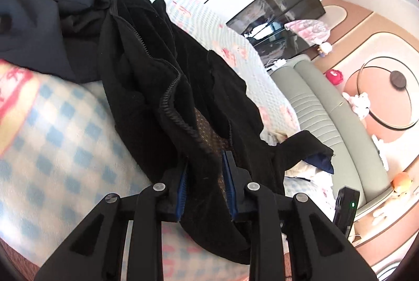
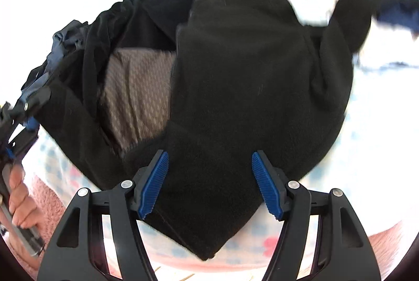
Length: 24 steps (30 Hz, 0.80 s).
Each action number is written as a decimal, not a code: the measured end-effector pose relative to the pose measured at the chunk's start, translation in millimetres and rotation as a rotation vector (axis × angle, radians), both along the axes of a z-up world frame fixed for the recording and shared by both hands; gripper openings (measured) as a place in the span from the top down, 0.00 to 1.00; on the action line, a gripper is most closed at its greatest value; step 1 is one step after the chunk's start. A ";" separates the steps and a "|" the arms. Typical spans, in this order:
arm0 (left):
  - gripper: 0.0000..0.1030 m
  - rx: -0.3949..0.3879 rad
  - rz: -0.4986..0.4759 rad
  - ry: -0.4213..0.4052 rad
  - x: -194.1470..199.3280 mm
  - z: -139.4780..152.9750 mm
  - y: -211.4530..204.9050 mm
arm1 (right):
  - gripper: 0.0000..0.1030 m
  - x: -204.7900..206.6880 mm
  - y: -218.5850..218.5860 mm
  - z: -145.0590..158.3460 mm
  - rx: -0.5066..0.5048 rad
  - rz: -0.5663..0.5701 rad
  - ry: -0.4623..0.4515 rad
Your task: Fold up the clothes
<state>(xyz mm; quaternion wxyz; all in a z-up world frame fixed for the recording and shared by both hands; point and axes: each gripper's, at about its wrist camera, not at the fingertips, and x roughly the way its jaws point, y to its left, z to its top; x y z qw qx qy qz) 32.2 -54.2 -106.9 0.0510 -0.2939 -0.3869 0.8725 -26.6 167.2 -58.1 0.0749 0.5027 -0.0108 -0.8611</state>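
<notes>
We see one black fleece jacket [image 2: 235,76] on the bed [image 1: 65,124]; our left claw [image 1: 207,176] pinches its hem, our right claw [image 2: 209,184] hangs spread above it.

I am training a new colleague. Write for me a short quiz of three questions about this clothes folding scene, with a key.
1. True or false: the left gripper has black jacket fabric between its fingers.
2. Which part of the jacket shows a brown pattern? A) the lining B) the sleeve C) the zipper
3. Fill in: the jacket lies on a checked ____.

Key:
1. True.
2. A.
3. Blanket; its checks are blue and white.
</notes>
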 end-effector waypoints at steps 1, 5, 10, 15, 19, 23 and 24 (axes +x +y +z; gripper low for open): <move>0.69 -0.008 0.010 -0.004 -1.6 -2.1 -0.9 | 0.34 -5.2 -0.5 -2.7 0.013 -0.005 -0.004; 0.63 -0.020 0.017 -0.042 -19.9 -17.7 2.0 | 0.34 -17.8 1.1 -26.3 -0.026 -0.025 -0.079; 0.59 -0.005 -0.058 -0.205 -39.9 -49.3 8.2 | 0.33 -13.2 -0.7 -40.0 -0.005 -0.021 -0.088; 0.86 -0.093 -0.023 -0.232 -33.4 -43.4 8.5 | 0.32 -16.3 9.2 -44.2 -0.059 -0.035 -0.096; 0.89 -0.213 -0.010 -0.164 -12.4 -8.9 23.8 | 0.32 -18.2 9.8 -43.4 -0.054 -0.035 -0.099; 0.90 -0.239 0.004 -0.120 14.2 16.7 35.6 | 0.32 -17.7 10.6 -34.7 -0.052 -0.040 -0.098; 0.90 -0.241 0.008 -0.117 21.2 19.6 36.2 | 0.32 -16.5 11.4 -30.4 -0.058 -0.043 -0.093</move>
